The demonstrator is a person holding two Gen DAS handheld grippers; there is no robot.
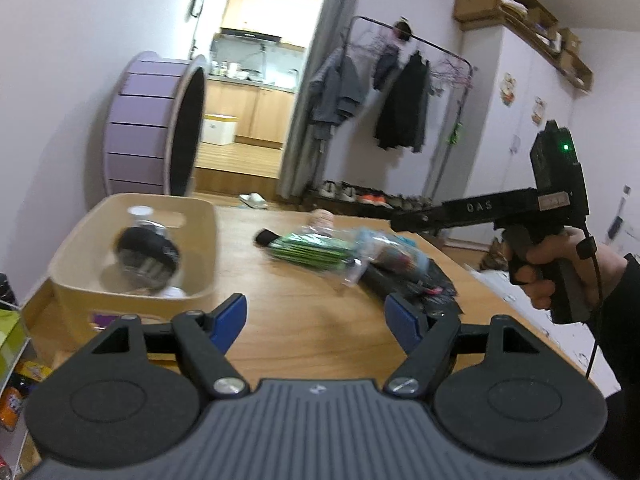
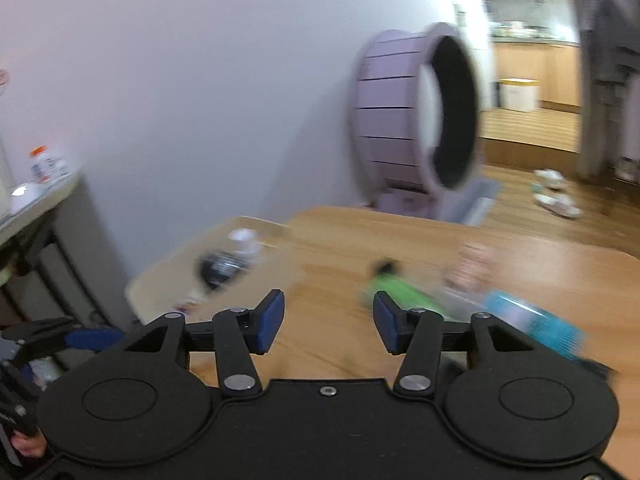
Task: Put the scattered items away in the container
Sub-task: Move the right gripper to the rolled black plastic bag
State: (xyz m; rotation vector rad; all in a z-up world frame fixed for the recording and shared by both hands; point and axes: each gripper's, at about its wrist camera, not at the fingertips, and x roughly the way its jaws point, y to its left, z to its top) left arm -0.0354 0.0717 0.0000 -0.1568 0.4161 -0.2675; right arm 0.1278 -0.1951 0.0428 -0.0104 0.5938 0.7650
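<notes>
Centrally, the wooden counter (image 1: 312, 320) carries a beige container (image 1: 80, 264) at its left end, already holding a dark-labelled bottle (image 1: 148, 252), while green packets (image 1: 308, 250) and other wrapped items lie loose alongside, awaiting transfer. Both the left hand-held gripper (image 1: 316, 320) and the right hand-held gripper (image 2: 328, 320) hover empty with jaws apart, presumably ready for the next pick.

Room beyond the table (image 1: 320, 320)
Purple wheel (image 1: 152, 128) standing by the wall — clothes hanging on a rack (image 1: 400, 100), slippers (image 1: 253, 200) lying on the floor.

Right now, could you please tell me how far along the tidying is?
Done: a bottle lies in the beige container. In hand: nothing; the left gripper and right gripper are open and empty. Left: the green packet and other packets on the table.
</notes>
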